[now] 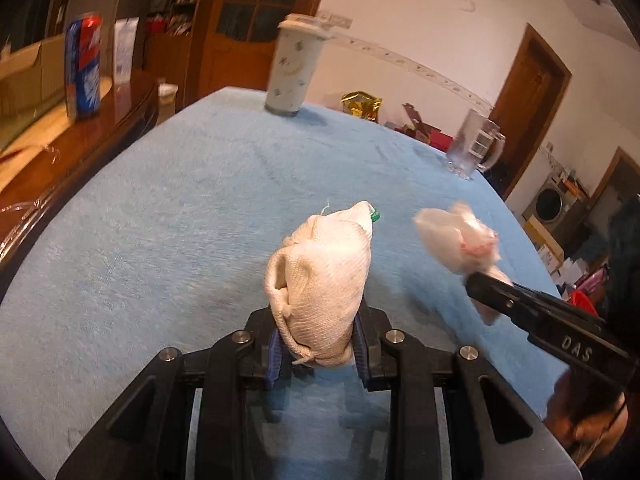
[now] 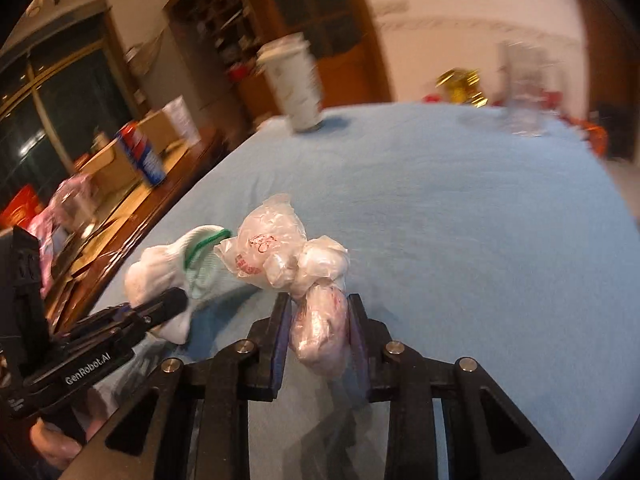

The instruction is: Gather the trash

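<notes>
Left tongs (image 1: 318, 344): closed on a bunched off-white knitted sock with a green-trimmed cuff (image 1: 320, 280), the blue pads pressing both sides of its lower end. The sock stands up from the pads above the table covered in a light blue fleecy cloth (image 1: 180, 220); whether it touches the cloth cannot be told.

Right tongs (image 2: 318, 330): closed on a crumpled clear plastic bag with red print (image 2: 288, 260), gripped by its twisted pinkish tail between the blue pads. The bulk of the bag projects forward past the fingertips, just beside the sock's cuff in the right wrist view.

Both items sit side by side over the near part of the table, close together.

At the far edge of the table stand a tall white paper cup with a lid (image 1: 296, 68) and a clear glass mug with a handle (image 1: 476, 146), well apart from each other and from the held items.
</notes>
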`<state>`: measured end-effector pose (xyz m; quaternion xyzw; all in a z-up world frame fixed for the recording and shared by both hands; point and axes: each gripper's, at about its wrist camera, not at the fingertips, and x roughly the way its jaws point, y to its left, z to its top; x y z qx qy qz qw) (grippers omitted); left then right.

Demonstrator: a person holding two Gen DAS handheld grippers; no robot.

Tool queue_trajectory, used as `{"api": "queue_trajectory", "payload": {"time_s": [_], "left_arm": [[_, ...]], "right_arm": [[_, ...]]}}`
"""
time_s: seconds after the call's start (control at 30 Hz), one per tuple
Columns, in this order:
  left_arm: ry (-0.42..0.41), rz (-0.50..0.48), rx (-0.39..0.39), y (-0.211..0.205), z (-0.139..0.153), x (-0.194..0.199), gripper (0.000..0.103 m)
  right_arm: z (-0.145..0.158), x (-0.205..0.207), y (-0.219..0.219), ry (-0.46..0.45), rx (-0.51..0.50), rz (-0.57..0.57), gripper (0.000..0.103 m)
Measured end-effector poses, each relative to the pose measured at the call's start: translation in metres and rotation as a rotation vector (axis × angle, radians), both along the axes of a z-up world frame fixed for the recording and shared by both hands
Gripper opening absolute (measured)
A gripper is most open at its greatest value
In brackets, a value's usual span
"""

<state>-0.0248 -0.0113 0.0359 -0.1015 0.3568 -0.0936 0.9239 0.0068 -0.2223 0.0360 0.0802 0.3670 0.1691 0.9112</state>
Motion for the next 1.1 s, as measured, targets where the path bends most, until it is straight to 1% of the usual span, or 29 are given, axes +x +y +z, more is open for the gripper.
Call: {"api": "queue_trajectory", "payload": {"time_s": [0.07, 0.17, 0.2, 0.27, 0.37, 0.47, 0.5, 0.63, 0.77, 1.1], "left_arm": [[-0.028, -0.017, 0.032, -0.016, 0.003, -0.010, 0.028], [-0.068, -0.029, 0.085, -0.036, 0.006, -0.020, 0.028], [-0.082, -0.034, 0.111, -0.044, 0.006, -0.025, 0.028], [-0.092, -0.042, 0.137, -0.054, 0.004, -0.028, 0.028], [-0.106, -0.038, 0.184, -0.062, 0.003, -0.032, 0.028], [-0.093, -0.033, 0.191, -0.062, 0.001, -0.030, 0.028], [-0.089, -0.032, 0.192, -0.062, 0.000, -0.030, 0.028], [-0.099, -0.034, 0.204, -0.063, 0.001, -0.032, 0.028], [-0.091, -0.040, 0.215, -0.067, -0.001, -0.034, 0.028], [-0.095, -0.046, 0.209, -0.066, 0.000, -0.034, 0.028]], "right_arm": [[0.001, -0.016, -0.010, -0.028, -0.009, -0.052, 0.030], [-0.001, -0.035, -0.026, -0.047, 0.025, -0.114, 0.030], [-0.001, -0.040, -0.029, -0.052, 0.033, -0.125, 0.030], [-0.001, -0.044, -0.037, -0.049, 0.061, -0.138, 0.031], [-0.002, -0.045, -0.044, -0.035, 0.081, -0.146, 0.031], [-0.011, -0.044, -0.047, 0.004, 0.127, -0.141, 0.031], [-0.014, -0.044, -0.046, 0.015, 0.117, -0.147, 0.031], [-0.009, -0.052, -0.044, -0.036, 0.108, -0.147, 0.031], [-0.012, -0.052, -0.046, -0.023, 0.116, -0.156, 0.031], [-0.012, -0.052, -0.049, -0.019, 0.122, -0.168, 0.031]]}}
